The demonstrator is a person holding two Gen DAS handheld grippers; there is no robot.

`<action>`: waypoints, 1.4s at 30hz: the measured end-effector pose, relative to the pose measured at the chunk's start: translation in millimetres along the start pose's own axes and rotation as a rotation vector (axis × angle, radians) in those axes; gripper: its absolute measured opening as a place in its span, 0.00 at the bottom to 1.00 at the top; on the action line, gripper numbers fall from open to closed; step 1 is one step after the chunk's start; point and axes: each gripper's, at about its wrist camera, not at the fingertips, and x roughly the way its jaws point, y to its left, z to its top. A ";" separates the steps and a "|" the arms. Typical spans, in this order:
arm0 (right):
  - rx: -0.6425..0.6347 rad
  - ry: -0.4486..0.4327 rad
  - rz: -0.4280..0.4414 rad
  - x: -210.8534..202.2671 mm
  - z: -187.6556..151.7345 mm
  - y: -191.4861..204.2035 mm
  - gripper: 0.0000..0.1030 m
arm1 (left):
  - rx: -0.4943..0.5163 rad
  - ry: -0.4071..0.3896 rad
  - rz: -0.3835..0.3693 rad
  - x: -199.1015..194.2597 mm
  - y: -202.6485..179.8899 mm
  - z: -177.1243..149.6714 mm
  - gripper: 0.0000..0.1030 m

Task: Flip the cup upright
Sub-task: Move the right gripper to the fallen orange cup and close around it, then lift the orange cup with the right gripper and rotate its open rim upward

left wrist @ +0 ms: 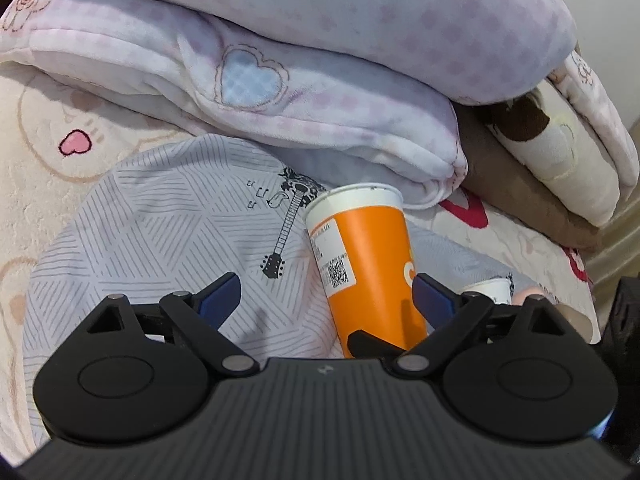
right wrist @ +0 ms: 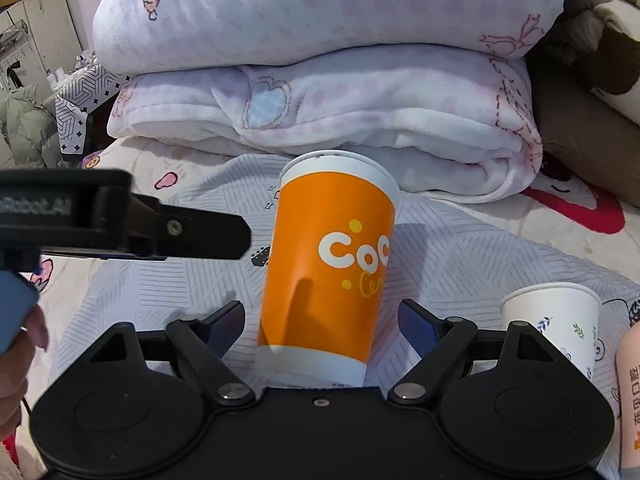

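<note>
An orange paper cup [right wrist: 332, 268] with white "CoCo" lettering stands upright, leaning a little, on a grey patterned cloth [right wrist: 480, 256]. My right gripper [right wrist: 322, 320] is open, one finger on each side of the cup's lower body, with gaps on both sides. In the left wrist view the same cup [left wrist: 368, 264] stands between the fingers, close to the right finger. My left gripper [left wrist: 326, 296] is open. The left gripper also shows as a black bar in the right wrist view [right wrist: 160, 228], left of the cup and apart from it.
A small white paper cup [right wrist: 556, 324] with a leaf print stands upright to the right. Folded pink and white blankets [right wrist: 320, 92] are stacked behind the cloth. A brown folded blanket [left wrist: 532, 192] lies at the right. A peach-coloured object [right wrist: 630, 400] is at the far right edge.
</note>
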 end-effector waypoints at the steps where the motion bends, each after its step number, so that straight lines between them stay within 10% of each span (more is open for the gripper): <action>1: 0.000 0.003 0.003 2.7 1.0 -1.0 0.84 | -0.012 0.000 -0.007 0.3 1.6 0.8 0.90; 5: 0.006 0.019 0.007 13.0 2.6 -3.6 0.72 | -0.048 0.014 -0.017 3.8 6.3 1.8 0.90; 42: 0.143 0.033 0.016 -64.4 -57.1 -16.6 0.71 | -0.012 0.267 -0.180 9.2 -40.4 -49.5 0.84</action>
